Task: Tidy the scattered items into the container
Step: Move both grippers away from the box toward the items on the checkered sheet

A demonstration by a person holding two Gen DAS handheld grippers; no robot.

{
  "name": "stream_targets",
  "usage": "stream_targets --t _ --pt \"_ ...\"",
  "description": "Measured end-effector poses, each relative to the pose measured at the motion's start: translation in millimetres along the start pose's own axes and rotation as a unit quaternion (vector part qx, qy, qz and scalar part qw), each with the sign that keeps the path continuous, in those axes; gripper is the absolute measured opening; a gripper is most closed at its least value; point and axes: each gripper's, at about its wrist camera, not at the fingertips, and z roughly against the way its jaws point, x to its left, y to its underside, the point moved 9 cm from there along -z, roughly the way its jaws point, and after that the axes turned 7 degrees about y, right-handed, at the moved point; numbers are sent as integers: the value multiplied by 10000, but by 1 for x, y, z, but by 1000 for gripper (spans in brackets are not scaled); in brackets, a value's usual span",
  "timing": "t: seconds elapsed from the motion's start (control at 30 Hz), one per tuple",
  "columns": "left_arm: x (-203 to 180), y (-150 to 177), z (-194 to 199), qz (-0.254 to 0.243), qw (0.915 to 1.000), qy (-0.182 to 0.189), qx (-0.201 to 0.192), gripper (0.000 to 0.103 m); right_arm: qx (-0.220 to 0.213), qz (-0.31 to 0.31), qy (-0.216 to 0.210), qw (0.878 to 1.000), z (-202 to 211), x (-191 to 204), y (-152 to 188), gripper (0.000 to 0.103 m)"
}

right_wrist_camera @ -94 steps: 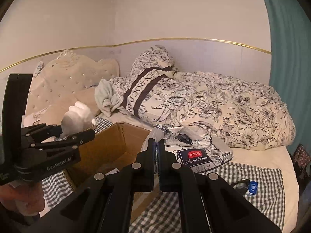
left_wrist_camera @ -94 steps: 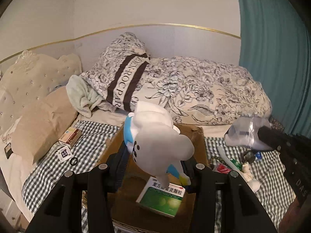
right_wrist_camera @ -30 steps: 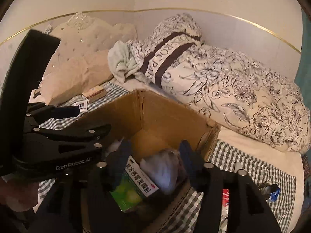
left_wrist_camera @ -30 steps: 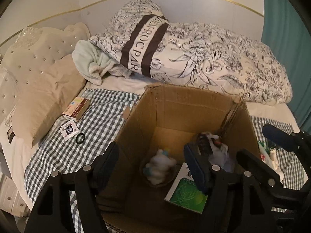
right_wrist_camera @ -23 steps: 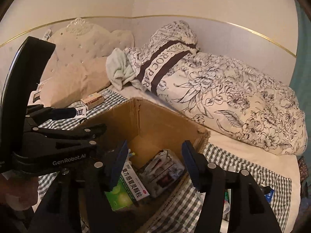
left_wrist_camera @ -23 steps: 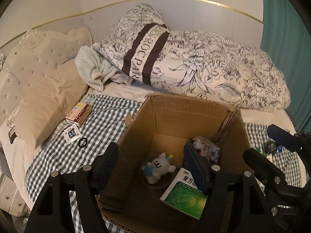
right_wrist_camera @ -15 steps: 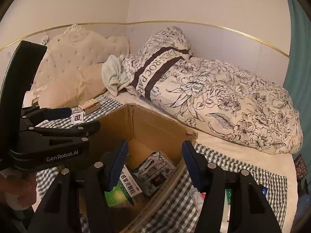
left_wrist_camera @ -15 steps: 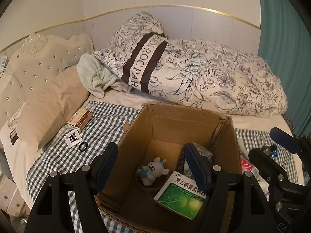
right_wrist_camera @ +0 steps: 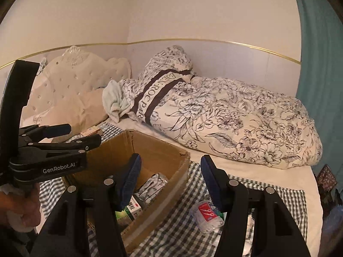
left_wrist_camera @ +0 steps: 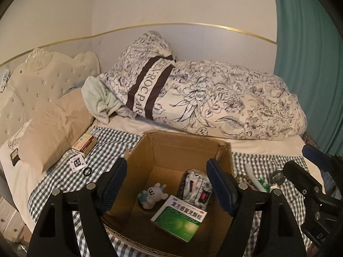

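Open brown cardboard box (left_wrist_camera: pixel 184 147) standing on a bed spread with a blue-and-white checked cloth (left_wrist_camera: pixel 107 145). On the box floor lie a small white plush toy with blue trim (left_wrist_camera: pixel 151 194), a green-and-white medicine carton (left_wrist_camera: pixel 179 217) just beside it, and a floral-printed tissue pack (left_wrist_camera: pixel 196 187) against the right-hand wall, its lower edge touching the carton. The left gripper (left_wrist_camera: pixel 167 184) hangs above the box mouth, its fingers (left_wrist_camera: pixel 113 182) spread wide and opening further, with nothing between them. The right gripper (right_wrist_camera: pixel 169 182) is over the box's right-hand rim and the cloth beyond it, its fingers (right_wrist_camera: pixel 211 182) set moderately apart and empty. Items remaining outside the box: to its left, an orange-and-white flat carton (left_wrist_camera: pixel 84 144) beside a beige pillow (left_wrist_camera: pixel 53 126), a small white printed sachet (left_wrist_camera: pixel 76 162) and a black ring (left_wrist_camera: pixel 87 171); to its right, a clear plastic case with a red label (right_wrist_camera: pixel 206 216) and a cluster of small objects including a white-and-green tube (left_wrist_camera: pixel 256 176), too cluttered to identify in full. A black-and-cream floral duvet (left_wrist_camera: pixel 225 102) lies bunched along the wall behind the box, next to a pale green towel (left_wrist_camera: pixel 98 100).
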Motion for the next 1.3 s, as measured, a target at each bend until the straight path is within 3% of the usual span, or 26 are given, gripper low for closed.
stream_targets --t 0.07,0.17,0.43,0.57,0.83,1.3 --pt "-6 -2 5 -27 10000 31 -48 84 -41 -37 39 10000 7 -6 -1 58" --pt "-14 -5 12 -75 9999 14 -138 91 -109 -91 98 9999 17 -15 -2 68" --pt "-35 -13 33 -30 9992 140 -360 99 -235 -258 252 9991 40 -47 -1 72" --pt "-49 -16 41 -71 9988 191 -452 103 -316 -296 352 9984 52 -63 0 79" --pt "-80 -16 46 -304 9969 415 -596 103 -417 -423 546 9967 72 -94 3 85" --pt "-121 -6 36 -529 9953 672 -462 103 -343 -537 834 9945 81 -136 22 98"
